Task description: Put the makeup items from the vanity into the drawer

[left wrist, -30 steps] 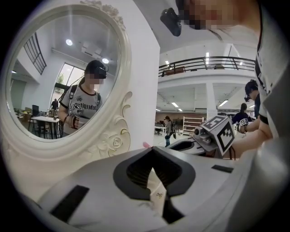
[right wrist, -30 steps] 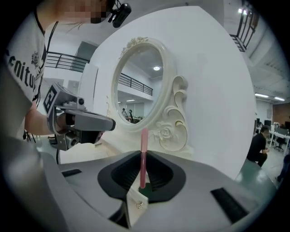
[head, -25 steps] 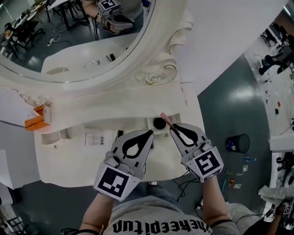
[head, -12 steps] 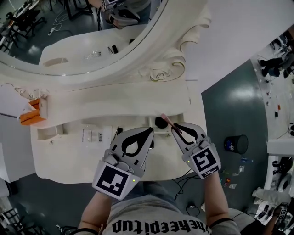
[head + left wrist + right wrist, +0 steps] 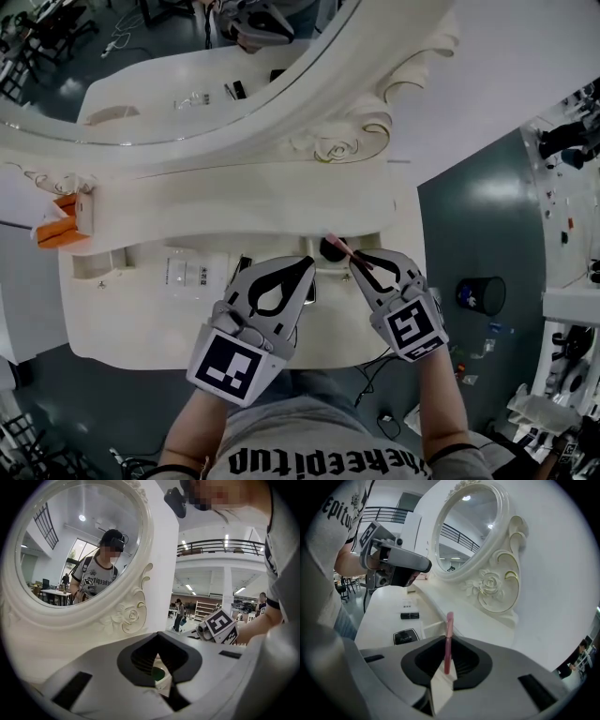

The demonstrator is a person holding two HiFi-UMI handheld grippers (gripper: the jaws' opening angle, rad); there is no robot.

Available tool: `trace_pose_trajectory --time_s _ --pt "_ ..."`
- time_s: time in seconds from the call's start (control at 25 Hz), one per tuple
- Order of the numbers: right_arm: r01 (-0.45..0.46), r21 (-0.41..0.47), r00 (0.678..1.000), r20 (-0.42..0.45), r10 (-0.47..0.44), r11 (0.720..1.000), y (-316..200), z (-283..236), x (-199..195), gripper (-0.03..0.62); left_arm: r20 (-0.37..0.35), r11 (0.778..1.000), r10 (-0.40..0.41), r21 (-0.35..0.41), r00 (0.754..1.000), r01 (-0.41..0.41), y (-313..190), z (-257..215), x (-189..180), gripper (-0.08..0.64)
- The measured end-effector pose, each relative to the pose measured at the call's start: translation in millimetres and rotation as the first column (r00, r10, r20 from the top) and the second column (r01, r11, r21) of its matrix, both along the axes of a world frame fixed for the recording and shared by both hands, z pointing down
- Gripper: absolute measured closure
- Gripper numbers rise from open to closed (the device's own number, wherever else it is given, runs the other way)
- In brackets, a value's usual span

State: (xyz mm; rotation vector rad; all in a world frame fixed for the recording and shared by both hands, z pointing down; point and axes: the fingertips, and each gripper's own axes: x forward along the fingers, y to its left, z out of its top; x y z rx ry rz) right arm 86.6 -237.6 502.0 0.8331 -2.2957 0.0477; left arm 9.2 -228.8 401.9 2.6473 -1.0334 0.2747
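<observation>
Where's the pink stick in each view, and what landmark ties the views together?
Head view: the pink stick sits at centre, jutting up-left from the right gripper.
Left gripper view: not in it.
Right gripper view: lower centre, upright between the jaws.
Shared landmark: the carved rose.

white vanity bears a black compact, black tube, printed card.

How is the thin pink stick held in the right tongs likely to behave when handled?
The thin pink stick looks rigid: it stands straight above the right tongs. Slender and seemingly round, it would probably roll if laid on the white vanity top. It likely weighs little.
</observation>
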Motion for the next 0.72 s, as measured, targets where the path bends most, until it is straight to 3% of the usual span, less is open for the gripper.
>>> trace_pose_trajectory --time_s 0.72 --pt "-0.030 -0.017 0.999 -0.018 0.030 0.999 -2.9 6.6 0.9 0.518 0.000 1.000 -0.008 -0.002 1.000 0.008 -0.1 -1.1 -4.7 0.518"
